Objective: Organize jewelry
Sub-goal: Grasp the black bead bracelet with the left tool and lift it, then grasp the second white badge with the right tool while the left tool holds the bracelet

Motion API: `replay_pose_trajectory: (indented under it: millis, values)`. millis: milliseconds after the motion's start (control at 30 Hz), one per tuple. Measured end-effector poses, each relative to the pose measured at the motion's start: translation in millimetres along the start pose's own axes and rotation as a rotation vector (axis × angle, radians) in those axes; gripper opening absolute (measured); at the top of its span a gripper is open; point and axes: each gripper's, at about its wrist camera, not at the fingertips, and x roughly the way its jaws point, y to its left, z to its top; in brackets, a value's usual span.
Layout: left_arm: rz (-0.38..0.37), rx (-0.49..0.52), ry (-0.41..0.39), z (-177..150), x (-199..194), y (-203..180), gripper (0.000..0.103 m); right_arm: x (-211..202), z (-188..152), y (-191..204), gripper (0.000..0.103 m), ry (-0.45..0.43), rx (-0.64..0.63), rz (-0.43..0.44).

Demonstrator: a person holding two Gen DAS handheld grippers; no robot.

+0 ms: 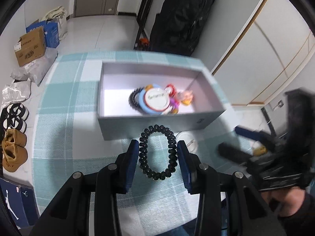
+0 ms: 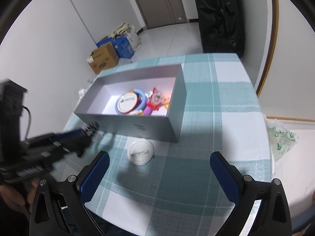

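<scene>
My left gripper (image 1: 157, 144) is shut on a black beaded bracelet (image 1: 157, 153), held above the checked tablecloth just in front of the grey open box (image 1: 149, 123). The box (image 2: 137, 123) holds a blue-rimmed round badge (image 1: 156, 100), another black bead bracelet (image 1: 133, 98) and colourful toy charms (image 1: 180, 98). A white round badge (image 2: 140, 151) lies face down on the cloth before the box. My right gripper (image 2: 159, 165) is open and empty, just short of the white badge. The left gripper (image 2: 59, 139) shows blurred in the right wrist view.
The table has a teal-and-white checked cloth (image 2: 216, 98). Cardboard boxes (image 1: 31, 45), bags and shoes (image 1: 13, 151) sit on the floor to the left. A black suitcase (image 1: 183, 17) stands behind the table. A plastic bag (image 2: 281, 137) lies at the right.
</scene>
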Motion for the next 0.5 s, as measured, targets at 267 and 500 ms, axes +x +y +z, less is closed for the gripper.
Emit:
replay_pose_trajectory:
  millis: [267,500]
  values:
    - [-0.059,-0.056,-0.117,16,-32,10,0.034,22,-7,17,0.088,0.066,-0.082,-0.008]
    - [-0.073,-0.096,-0.112,19,-36,28,0.034,37,-7,35,0.070,0.081,-0.170,-0.029]
